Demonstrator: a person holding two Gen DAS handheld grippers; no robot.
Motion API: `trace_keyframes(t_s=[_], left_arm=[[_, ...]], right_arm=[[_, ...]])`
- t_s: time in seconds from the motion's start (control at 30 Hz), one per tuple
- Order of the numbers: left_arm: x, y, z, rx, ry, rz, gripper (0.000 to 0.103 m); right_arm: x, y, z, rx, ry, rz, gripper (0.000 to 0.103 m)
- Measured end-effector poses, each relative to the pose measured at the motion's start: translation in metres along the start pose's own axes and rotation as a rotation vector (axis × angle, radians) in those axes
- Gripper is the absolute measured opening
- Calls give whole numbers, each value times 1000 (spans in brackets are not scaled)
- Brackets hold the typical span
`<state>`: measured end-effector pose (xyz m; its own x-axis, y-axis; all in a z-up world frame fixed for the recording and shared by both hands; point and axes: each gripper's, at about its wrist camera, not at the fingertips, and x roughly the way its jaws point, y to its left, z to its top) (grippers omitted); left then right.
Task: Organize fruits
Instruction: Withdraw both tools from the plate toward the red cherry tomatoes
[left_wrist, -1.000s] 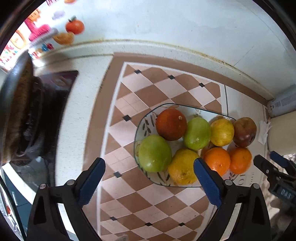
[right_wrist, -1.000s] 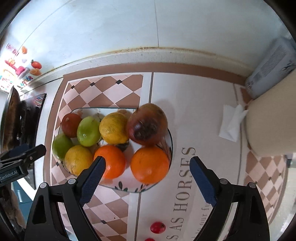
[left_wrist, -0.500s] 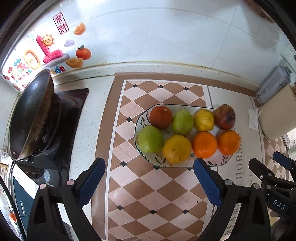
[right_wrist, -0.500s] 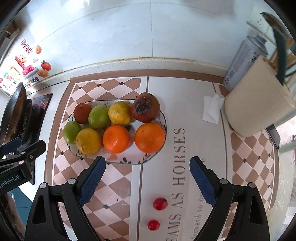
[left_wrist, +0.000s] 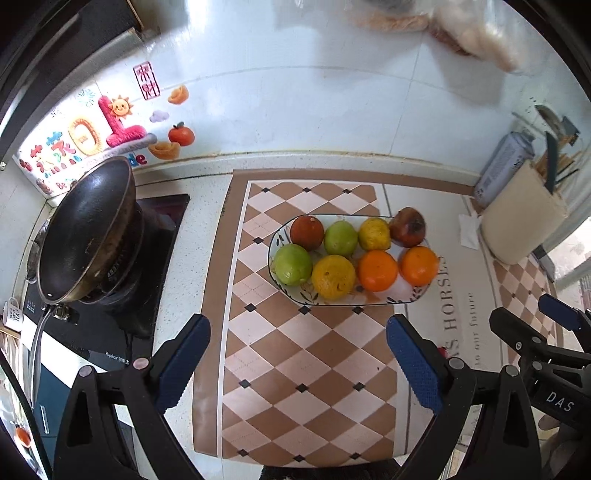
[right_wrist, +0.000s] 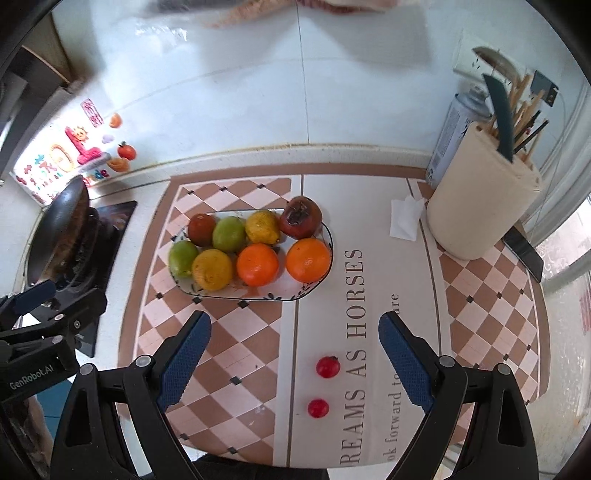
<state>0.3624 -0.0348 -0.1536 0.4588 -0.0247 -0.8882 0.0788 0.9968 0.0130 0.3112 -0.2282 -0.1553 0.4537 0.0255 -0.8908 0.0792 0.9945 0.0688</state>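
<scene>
An oval patterned plate (left_wrist: 402, 295) (right_wrist: 317, 286) on the checkered counter mat holds several fruits in two rows: green ones (left_wrist: 293, 264), yellow ones (right_wrist: 211, 269), oranges (right_wrist: 257, 264), a dark red one (left_wrist: 307, 232) and a bruised brown one (right_wrist: 300, 222). Two small red fruits (right_wrist: 328, 366) (right_wrist: 318, 408) lie on the mat in front of the plate, between my right gripper's fingers. My left gripper (left_wrist: 298, 363) is open and empty, held back from the plate. My right gripper (right_wrist: 294, 358) is open and empty, also short of the plate.
A black wok (left_wrist: 86, 229) sits on a stove at the left. A cream utensil holder (right_wrist: 484, 206) with a spray can (right_wrist: 452, 136) behind it stands at the right. A white tissue (right_wrist: 404, 218) and a dark phone (right_wrist: 524, 253) lie near it. A tiled wall is behind.
Both grippers have pulled back and up from the plate, so the fruit looks smaller and more counter shows. Both stay open and empty.
</scene>
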Motion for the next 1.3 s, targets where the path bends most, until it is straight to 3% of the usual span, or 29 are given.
trace_keyframes(t_s=[0.43,0.83,1.03,1.17,1.3], left_arm=[[-75,2,-22,21,-126,-24,98],[-97,8,-37,22,-162,-39,98],[-92,7,-36,13,-145,-27,98],[-74,1,-31,31,-111,-3,102],[-48,-13,-28,68,-100,68,102]], right_arm=[[-84,13,-27,16,-121,32,94],[-118,21,-36,10,-165,56,94],[-106,11,-37,42,-167,102,94],[-72,-12,-40,99,-117,122,94],[-7,-39,-53,143,5,87,72]])
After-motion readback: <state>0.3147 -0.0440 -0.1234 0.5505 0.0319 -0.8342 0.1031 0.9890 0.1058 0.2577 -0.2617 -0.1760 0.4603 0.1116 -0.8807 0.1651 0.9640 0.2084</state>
